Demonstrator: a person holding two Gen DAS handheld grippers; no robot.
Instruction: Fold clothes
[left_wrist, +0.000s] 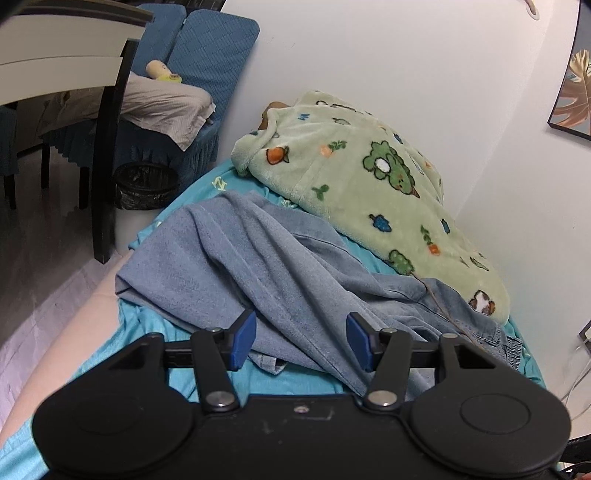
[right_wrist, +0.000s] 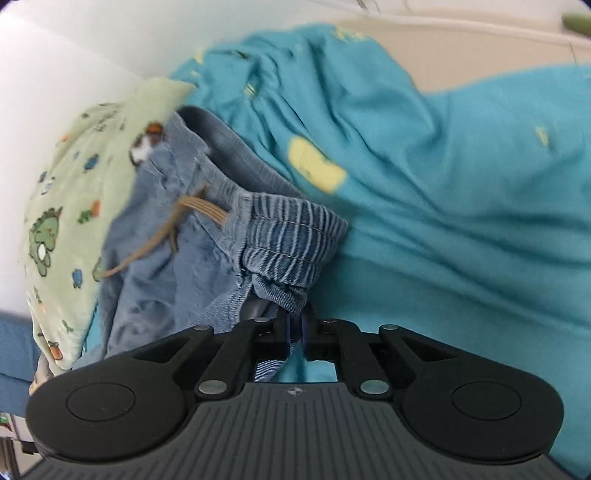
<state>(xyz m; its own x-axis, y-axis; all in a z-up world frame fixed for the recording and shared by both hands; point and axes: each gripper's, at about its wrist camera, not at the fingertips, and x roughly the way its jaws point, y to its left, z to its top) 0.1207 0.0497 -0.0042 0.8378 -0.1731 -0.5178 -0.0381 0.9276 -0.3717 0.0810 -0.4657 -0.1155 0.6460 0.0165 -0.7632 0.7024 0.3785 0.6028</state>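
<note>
- Starting from the left side of the left wrist view, a dining chair (left_wrist: 207, 74) with a blue cover stood on the floor, and a bin with a black bag (left_wrist: 144, 192) stood near the corner of the bed.
- Blue denim trousers (left_wrist: 258, 258) lay crumpled across the bed, on a turquoise sheet (left_wrist: 147, 339), so they were not yet flat enough for folding.
- A green fleece blanket (left_wrist: 351, 177) with cartoon prints lay along the white wall (left_wrist: 406, 55), probably pushed there to leave room for the work.
- The left gripper (left_wrist: 301, 341) hovered over the trouser leg with its jaws half open and nothing between them; I judged it was waiting to take a second hold.
- In the right wrist view, which was a little blurred, the right gripper (right_wrist: 294, 325) had its jaws closed on the elastic waistband (right_wrist: 291, 240) of the trousers.
- This hold at the waistband corner, beside the beige drawstring (right_wrist: 177, 229), seemed chosen to pull the garment straight before folding.
</note>
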